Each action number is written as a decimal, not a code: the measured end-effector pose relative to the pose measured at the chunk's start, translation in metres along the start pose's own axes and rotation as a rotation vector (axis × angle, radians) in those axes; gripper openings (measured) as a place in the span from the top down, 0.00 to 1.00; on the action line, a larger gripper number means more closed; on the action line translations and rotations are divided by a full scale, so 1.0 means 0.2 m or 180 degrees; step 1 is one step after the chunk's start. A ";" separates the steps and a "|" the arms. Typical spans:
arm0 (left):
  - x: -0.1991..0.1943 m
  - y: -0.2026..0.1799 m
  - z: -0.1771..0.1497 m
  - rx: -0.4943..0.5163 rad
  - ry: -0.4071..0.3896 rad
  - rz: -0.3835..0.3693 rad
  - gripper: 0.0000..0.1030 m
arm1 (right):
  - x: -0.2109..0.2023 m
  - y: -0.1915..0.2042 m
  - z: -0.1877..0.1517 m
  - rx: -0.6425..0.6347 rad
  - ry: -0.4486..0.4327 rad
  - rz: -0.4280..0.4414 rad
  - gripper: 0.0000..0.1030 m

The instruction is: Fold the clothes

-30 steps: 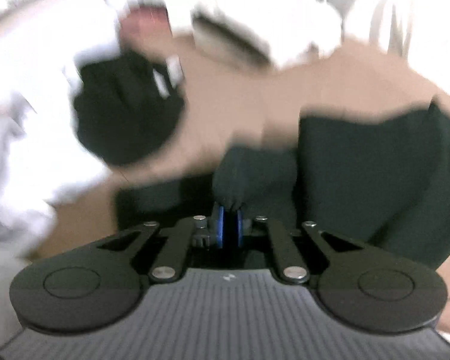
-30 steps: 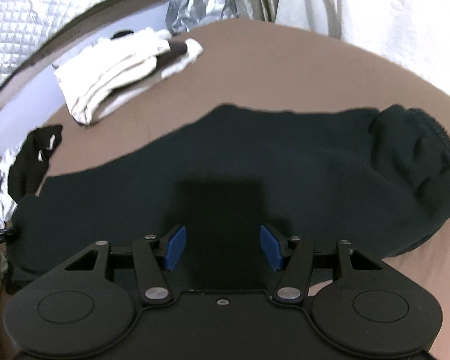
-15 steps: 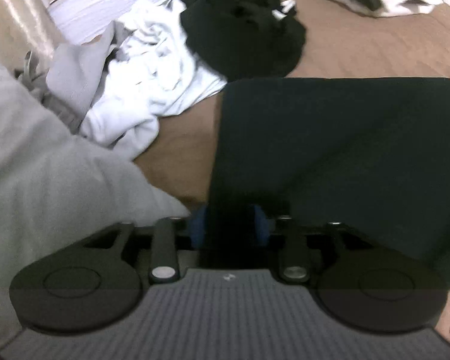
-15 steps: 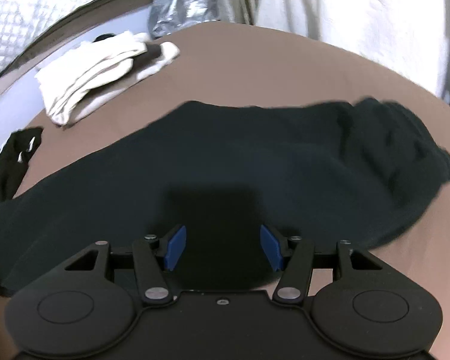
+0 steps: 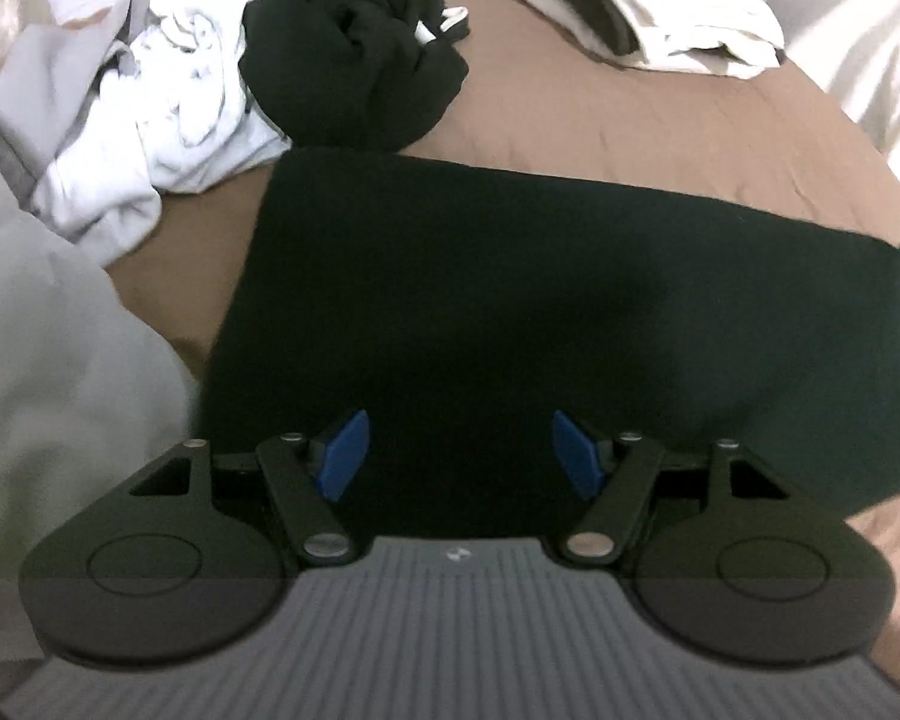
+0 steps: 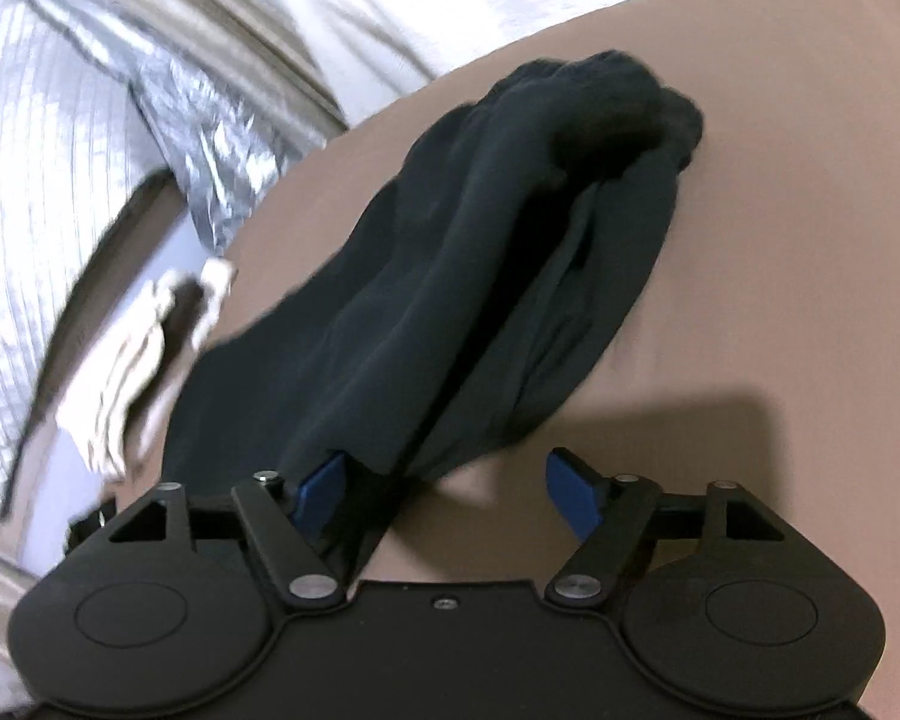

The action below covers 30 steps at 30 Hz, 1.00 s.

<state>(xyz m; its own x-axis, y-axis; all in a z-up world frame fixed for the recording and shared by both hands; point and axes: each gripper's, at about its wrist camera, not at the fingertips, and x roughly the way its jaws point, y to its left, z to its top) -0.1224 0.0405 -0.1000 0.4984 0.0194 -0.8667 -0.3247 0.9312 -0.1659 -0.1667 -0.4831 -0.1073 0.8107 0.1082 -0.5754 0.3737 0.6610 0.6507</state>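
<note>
now dark garment (image 5: pixel 510 300) lies under left hand-held gripper (image 5: pixel 459 456).

Brown bed sheet (image 5: pixel 660 138) spreads underneath; silver quilted cover (image 6: pixel 24 192) and crinkled foil sheet (image 6: pixel 222 138) lie behind it

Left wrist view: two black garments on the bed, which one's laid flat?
The big black garment right ahead of the left tongs lies flat; the other black garment is bunched up beside the white clothes.

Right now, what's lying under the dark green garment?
The dark green garment lies on the brown sheet, which shows all around it. Whether anything is hidden beneath it cannot be seen.
</note>
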 end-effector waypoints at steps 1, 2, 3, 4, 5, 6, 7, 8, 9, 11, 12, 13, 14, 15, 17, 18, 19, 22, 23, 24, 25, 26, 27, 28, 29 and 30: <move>0.01 -0.03 -0.01 0.0073 -0.0016 0.0048 0.35 | 0.02 -0.01 0.04 0.0002 -0.0053 0.0011 0.14; 0.01 -0.06 -0.02 0.0146 -0.0033 0.0096 0.35 | 0.05 -0.03 0.09 0.0003 -0.0114 -0.0017 0.07; 0.02 -0.08 -0.02 0.0205 -0.0041 0.0145 0.35 | 0.08 -0.05 0.14 0.0042 -0.0178 -0.0096 0.05; 0.03 -0.09 -0.02 0.0223 -0.0024 0.0194 0.34 | 0.12 -0.08 0.19 0.0110 -0.0243 -0.0178 0.04; 0.04 -0.10 -0.02 0.0241 -0.0008 0.0243 0.34 | 0.15 -0.11 0.24 0.0182 -0.0308 -0.0252 0.04; 0.04 -0.10 -0.03 0.0248 0.0009 0.0282 0.34 | 0.19 -0.13 0.29 0.0199 -0.0365 -0.0298 0.04; 0.05 -0.09 -0.03 0.0223 0.0024 0.0287 0.34 | 0.23 -0.15 0.33 0.0189 -0.0416 -0.0329 0.04; 0.06 -0.08 -0.03 0.0208 0.0041 0.0304 0.34 | 0.28 -0.16 0.38 0.0157 -0.0474 -0.0363 0.11; 0.08 -0.08 -0.03 0.0223 0.0063 0.0355 0.34 | 0.32 -0.15 0.42 0.0137 -0.0467 -0.0391 0.24; 0.11 -0.08 -0.04 0.0257 0.0104 0.0462 0.34 | 0.36 -0.04 0.55 -0.0133 -0.0333 -0.0348 0.71; 0.12 -0.09 -0.04 0.0285 0.0115 0.0518 0.35 | 0.34 0.07 0.61 -0.0441 -0.0380 -0.0380 0.73; 0.12 -0.10 -0.05 0.0298 0.0109 0.0539 0.35 | 0.31 0.17 0.66 -0.0749 -0.0427 -0.0411 0.76; 0.12 -0.10 -0.05 0.0301 0.0095 0.0546 0.35 | 0.27 0.27 0.70 -0.1025 -0.0556 -0.0376 0.76; 0.11 -0.10 -0.06 0.0274 0.0060 0.0512 0.34 | 0.23 0.33 0.73 -0.1169 -0.0678 -0.0336 0.77; 0.10 -0.11 -0.08 0.0217 -0.0008 0.0446 0.34 | 0.19 0.38 0.78 -0.1246 -0.0819 -0.0317 0.77; 0.10 -0.11 -0.10 0.0175 -0.0025 0.0427 0.34 | 0.19 0.36 0.80 -0.1196 -0.0838 -0.0342 0.76; 0.10 -0.11 -0.11 0.0143 -0.0032 0.0423 0.34 | 0.22 0.34 0.80 -0.1175 -0.0851 -0.0453 0.76; 0.09 -0.07 -0.14 -0.0023 -0.0040 0.0465 0.34 | 0.43 0.18 0.74 -0.1006 -0.0817 -0.1170 0.76; 0.07 -0.04 -0.15 -0.0106 -0.0030 0.0476 0.34 | 0.49 0.08 0.72 -0.0801 -0.0632 -0.1290 0.76; 0.05 -0.02 -0.16 -0.0186 -0.0027 0.0504 0.34 | 0.50 0.01 0.70 -0.0683 -0.0591 -0.1241 0.75; 0.02 0.03 -0.17 -0.0255 -0.0047 0.0585 0.34 | 0.49 -0.03 0.68 -0.0616 -0.0644 -0.1121 0.74; -0.01 0.07 -0.18 -0.0324 -0.0067 0.0666 0.34 | 0.47 -0.08 0.66 -0.0549 -0.0696 -0.1002 0.73; -0.04 0.11 -0.20 -0.0392 -0.0087 0.0747 0.34 | 0.45 -0.09 0.65 -0.0578 -0.0710 -0.0965 0.73; -0.07 0.15 -0.21 -0.0455 -0.0104 0.0807 0.34 | 0.44 -0.09 0.64 -0.0633 -0.0704 -0.0984 0.73; -0.09 0.18 -0.23 -0.0499 -0.0113 0.0806 0.34 | 0.44 -0.09 0.63 -0.0677 -0.0697 -0.1011 0.72; -0.11 0.21 -0.24 -0.0560 -0.0111 0.0770 0.34 | 0.43 -0.09 0.62 -0.0685 -0.0687 -0.1022 0.72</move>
<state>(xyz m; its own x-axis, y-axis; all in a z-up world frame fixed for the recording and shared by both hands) -0.1861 0.0606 -0.1105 0.4159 0.2482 -0.8749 -0.5702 0.8206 -0.0382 -0.0469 -0.5783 -0.1074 0.7530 -0.2704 -0.5999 0.5381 0.7778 0.3248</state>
